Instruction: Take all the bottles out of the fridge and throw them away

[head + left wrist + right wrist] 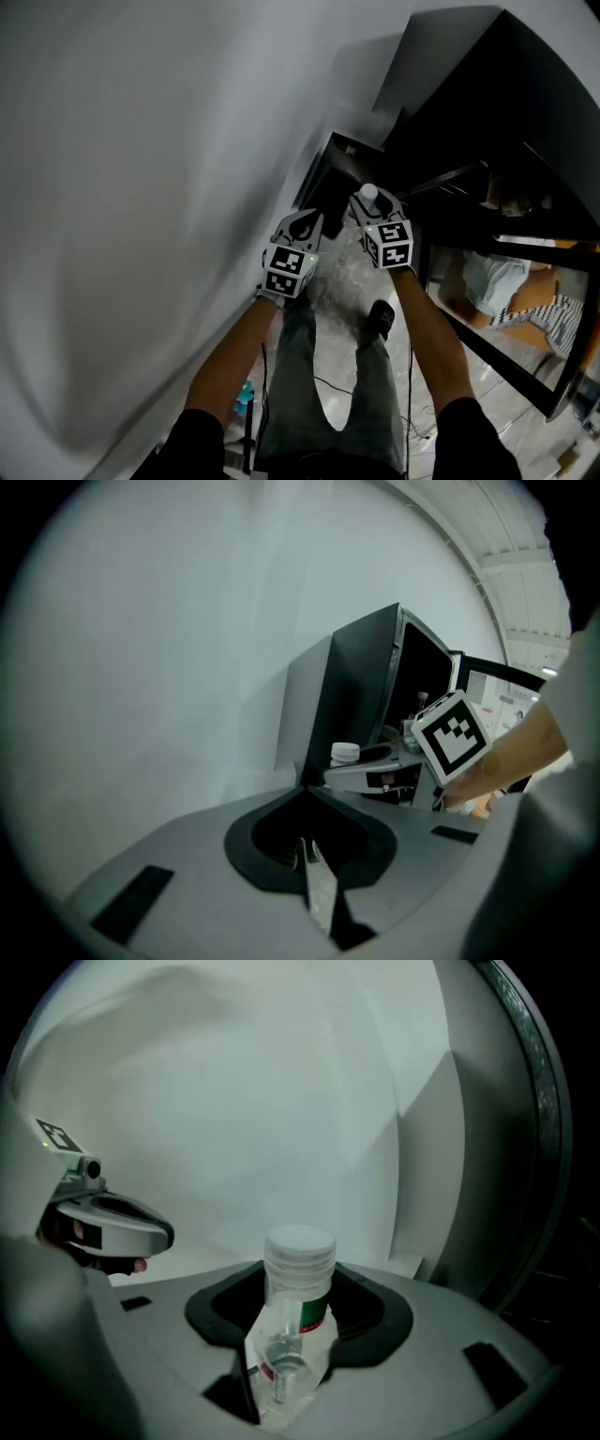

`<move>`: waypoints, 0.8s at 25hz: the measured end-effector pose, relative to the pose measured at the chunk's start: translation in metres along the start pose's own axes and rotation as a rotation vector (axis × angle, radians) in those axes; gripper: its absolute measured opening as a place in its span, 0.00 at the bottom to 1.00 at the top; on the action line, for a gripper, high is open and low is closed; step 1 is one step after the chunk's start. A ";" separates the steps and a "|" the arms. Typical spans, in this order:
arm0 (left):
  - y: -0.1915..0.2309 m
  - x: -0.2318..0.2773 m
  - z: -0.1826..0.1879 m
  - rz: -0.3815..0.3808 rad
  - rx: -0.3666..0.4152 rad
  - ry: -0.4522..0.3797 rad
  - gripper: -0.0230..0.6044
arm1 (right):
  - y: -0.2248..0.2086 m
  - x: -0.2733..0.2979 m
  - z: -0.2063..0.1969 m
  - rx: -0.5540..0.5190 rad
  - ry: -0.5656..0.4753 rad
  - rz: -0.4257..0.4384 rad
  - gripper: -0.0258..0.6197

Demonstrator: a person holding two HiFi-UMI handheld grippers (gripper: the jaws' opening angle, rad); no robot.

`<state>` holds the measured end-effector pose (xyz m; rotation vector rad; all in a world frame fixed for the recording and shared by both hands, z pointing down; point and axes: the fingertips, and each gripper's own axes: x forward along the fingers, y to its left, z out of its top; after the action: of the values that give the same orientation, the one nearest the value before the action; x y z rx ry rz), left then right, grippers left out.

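Bottle [298, 1321]: clear plastic, white cap, clamped by its crumpled body in my right gripper [372, 208], held in the open. Probably light, thin-walled and slick, so best gripped gently below the cap. My left gripper [314, 878]: jaws together, empty. Bottle's base hidden; no bin in sight; dark cabinet [487, 122] interior unreadable.

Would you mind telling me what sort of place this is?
Probably an indoor room, perhaps a kitchen corner or test space: a plain white wall, a tall black fridge-like cabinet and a glossy marbled floor.
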<state>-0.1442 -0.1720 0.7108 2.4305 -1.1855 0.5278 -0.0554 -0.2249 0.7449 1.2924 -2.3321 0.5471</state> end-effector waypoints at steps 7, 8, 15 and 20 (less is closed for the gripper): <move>0.017 0.050 -0.025 0.017 0.004 0.001 0.04 | -0.024 0.062 -0.054 0.048 0.004 -0.017 0.36; 0.017 0.056 -0.029 0.020 0.010 0.002 0.04 | -0.025 0.069 -0.062 0.052 0.003 -0.014 0.36; 0.027 0.069 -0.046 0.039 0.018 -0.010 0.04 | -0.018 0.112 -0.100 0.004 0.034 0.003 0.36; 0.028 0.062 -0.052 0.039 0.020 -0.011 0.04 | -0.013 0.120 -0.108 -0.002 0.054 0.001 0.37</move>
<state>-0.1393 -0.2030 0.7905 2.4345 -1.2403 0.5418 -0.0843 -0.2580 0.9006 1.2600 -2.2884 0.5723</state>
